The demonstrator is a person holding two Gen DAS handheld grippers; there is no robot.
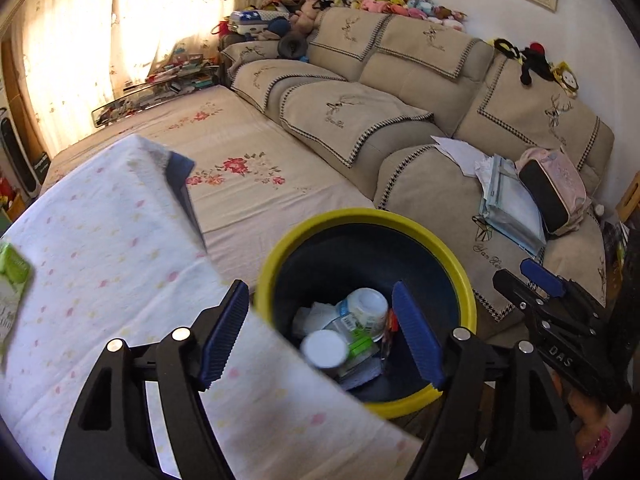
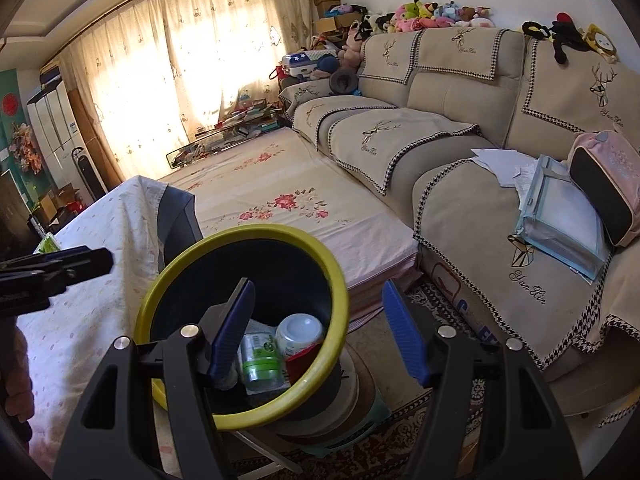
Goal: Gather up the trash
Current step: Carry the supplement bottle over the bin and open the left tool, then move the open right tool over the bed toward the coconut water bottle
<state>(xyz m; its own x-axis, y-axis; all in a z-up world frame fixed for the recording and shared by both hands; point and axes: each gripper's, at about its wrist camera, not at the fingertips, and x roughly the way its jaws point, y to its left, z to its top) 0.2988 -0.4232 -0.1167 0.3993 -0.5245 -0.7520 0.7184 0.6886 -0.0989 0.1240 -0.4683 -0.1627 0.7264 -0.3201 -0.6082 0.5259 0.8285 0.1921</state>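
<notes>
A dark bin with a yellow rim [image 1: 360, 216] [image 2: 240, 236] stands just past the corner of a table under a white dotted cloth [image 1: 100, 240] [image 2: 80, 320]. Inside lie a white bottle [image 1: 368, 308] [image 2: 300, 334], a white round lid [image 1: 324, 348], a green-labelled packet [image 2: 260, 356] and tissue. My left gripper [image 1: 320, 336] hangs over the bin's near rim, open, with nothing between its blue pads. My right gripper [image 2: 320, 332] hovers over the bin's right rim, open and empty; it also shows at the right edge [image 1: 524, 280]. A green wrapper [image 1: 12, 272] [image 2: 48, 246] lies on the cloth.
The bin rests on a round stool [image 2: 340, 408] on patterned carpet. Behind it are a flowered bed cover [image 1: 248, 168] and a beige sofa [image 1: 360, 120] with papers, folders and a pink bag [image 1: 556, 192]. My left gripper [image 2: 92, 260] reaches in over the table from the left.
</notes>
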